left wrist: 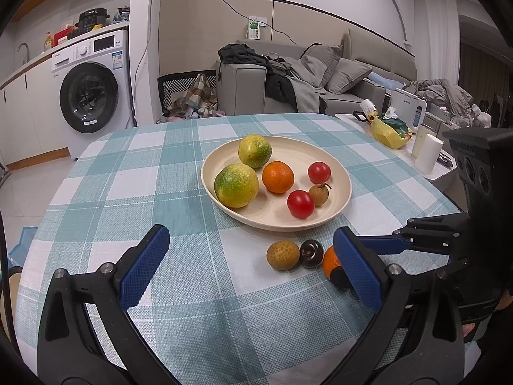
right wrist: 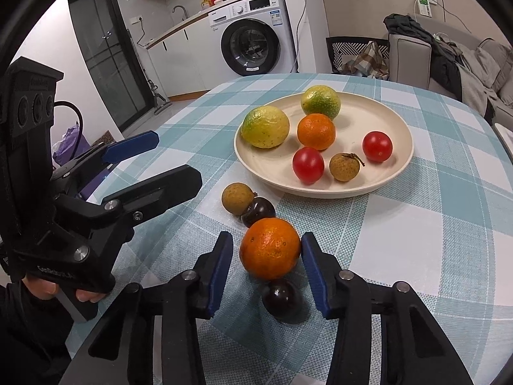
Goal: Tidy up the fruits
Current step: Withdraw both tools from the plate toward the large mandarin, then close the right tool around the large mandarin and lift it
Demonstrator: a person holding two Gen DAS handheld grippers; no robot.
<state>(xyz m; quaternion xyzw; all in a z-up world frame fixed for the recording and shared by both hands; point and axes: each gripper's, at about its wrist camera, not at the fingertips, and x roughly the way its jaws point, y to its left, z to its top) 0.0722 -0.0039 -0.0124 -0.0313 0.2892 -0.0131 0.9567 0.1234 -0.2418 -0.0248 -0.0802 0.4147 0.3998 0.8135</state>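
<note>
A cream plate (left wrist: pixel 343 173) (right wrist: pixel 397 122) on the checked tablecloth holds two green-yellow citrus fruits, an orange (right wrist: pixel 316 131), two red tomatoes and a brown longan. In front of the plate lie a longan (left wrist: pixel 282 255) (right wrist: pixel 238 198), a dark fruit (left wrist: pixel 311 253) (right wrist: pixel 258 215), an orange (right wrist: pixel 270 248) (left wrist: pixel 330 261) and a second dark fruit (right wrist: pixel 281 297). My right gripper (right wrist: pixel 266 256) is open with its blue pads (right wrist: pixel 310 256) on either side of the loose orange, the right pad touching it, the left a little apart. My left gripper (left wrist: pixel 251 250) is open and empty above the cloth.
The round table (left wrist: pixel 128 192) has a side table at its right with a yellow bag (left wrist: pixel 386 131) and white cups (left wrist: pixel 428 154). A washing machine (left wrist: pixel 91 89) and a sofa (left wrist: pixel 320 77) stand behind. The left gripper's body (right wrist: pixel 80 211) shows at the left of the right wrist view.
</note>
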